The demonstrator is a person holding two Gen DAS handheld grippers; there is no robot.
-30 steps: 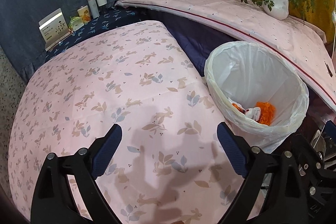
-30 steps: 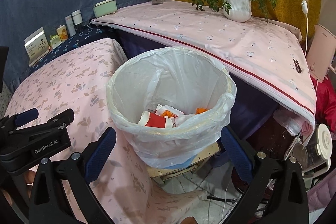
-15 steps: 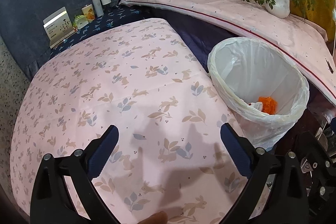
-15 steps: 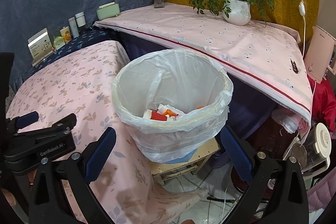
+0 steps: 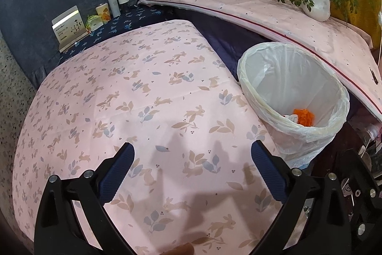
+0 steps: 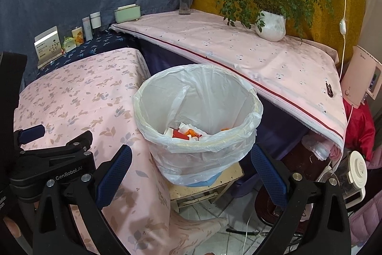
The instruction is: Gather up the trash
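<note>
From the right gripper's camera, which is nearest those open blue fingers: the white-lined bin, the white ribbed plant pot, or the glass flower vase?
1. White-lined bin, directly ahead of the right gripper.
2. White ribbed plant pot, upper right on the pink-clothed ledge.
3. Glass flower vase, back corner.

Potted plant (image 6: 271, 24), flower vase (image 6: 185, 1), green box (image 6: 126, 13) on shelf.

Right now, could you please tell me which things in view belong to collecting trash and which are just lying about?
Belongs to the job:
- round bin lined with a white plastic bag
- orange and white scraps inside it
- left tool and right tool, both open and empty

Just lying about:
- white ribbed pot with a green plant
- glass vase of pink flowers
- pale green box
</note>
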